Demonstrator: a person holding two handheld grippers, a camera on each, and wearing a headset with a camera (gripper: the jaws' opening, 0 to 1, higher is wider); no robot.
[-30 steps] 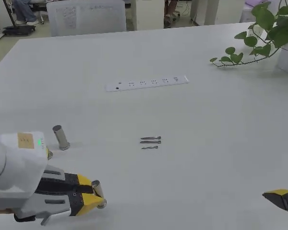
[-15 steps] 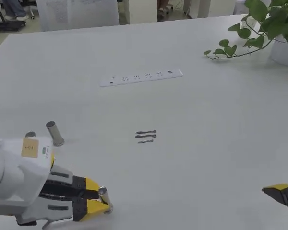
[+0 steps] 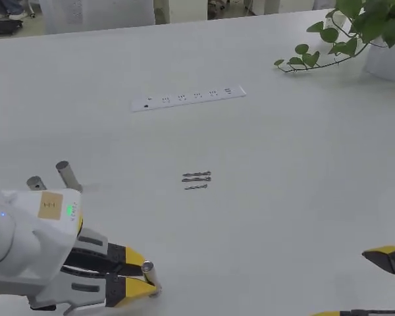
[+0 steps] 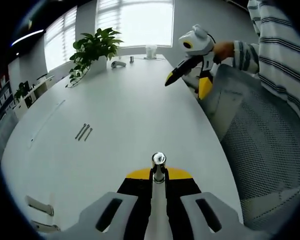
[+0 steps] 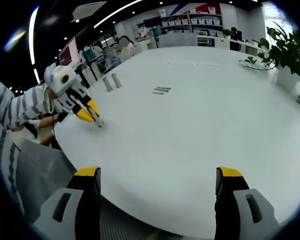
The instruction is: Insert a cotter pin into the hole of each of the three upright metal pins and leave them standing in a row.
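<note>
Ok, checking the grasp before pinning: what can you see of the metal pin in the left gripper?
The metal pin is a small, shiny silver cylinder with a rounded, reflective top. It stands roughly upright, clamped between the yellow-tipped fingers of the left gripper, over the white table near its front edge. Its hole is too small to see, as is whether its foot touches the table.

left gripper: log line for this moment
left gripper: shut on metal pin | right gripper: open, empty | cotter pins: loose on table
</note>
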